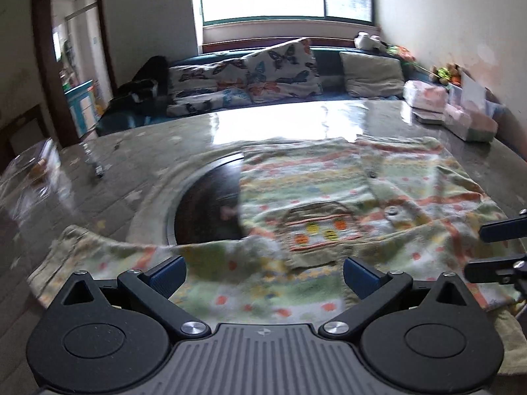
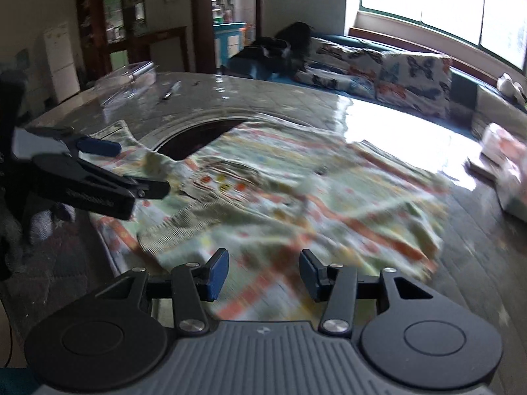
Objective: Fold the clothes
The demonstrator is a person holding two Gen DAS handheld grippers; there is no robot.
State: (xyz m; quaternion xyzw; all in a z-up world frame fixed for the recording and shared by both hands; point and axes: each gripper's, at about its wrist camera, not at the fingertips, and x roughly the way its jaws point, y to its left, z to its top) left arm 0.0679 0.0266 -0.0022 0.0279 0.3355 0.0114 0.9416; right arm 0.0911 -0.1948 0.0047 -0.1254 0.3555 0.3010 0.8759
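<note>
A small patterned garment, pale green with orange stripes and dots, lies spread on a glossy table; it also shows in the right wrist view. It has a front pocket and dark buttons. My left gripper is open and empty above the garment's near edge. My right gripper is open and empty over the garment's near part. The right gripper's fingers show at the right edge of the left wrist view. The left gripper shows at the left of the right wrist view.
A dark round recess in the table lies partly under the garment. Folded pink and white items sit at the table's far right. A clear plastic box sits far left. A sofa with butterfly cushions stands behind.
</note>
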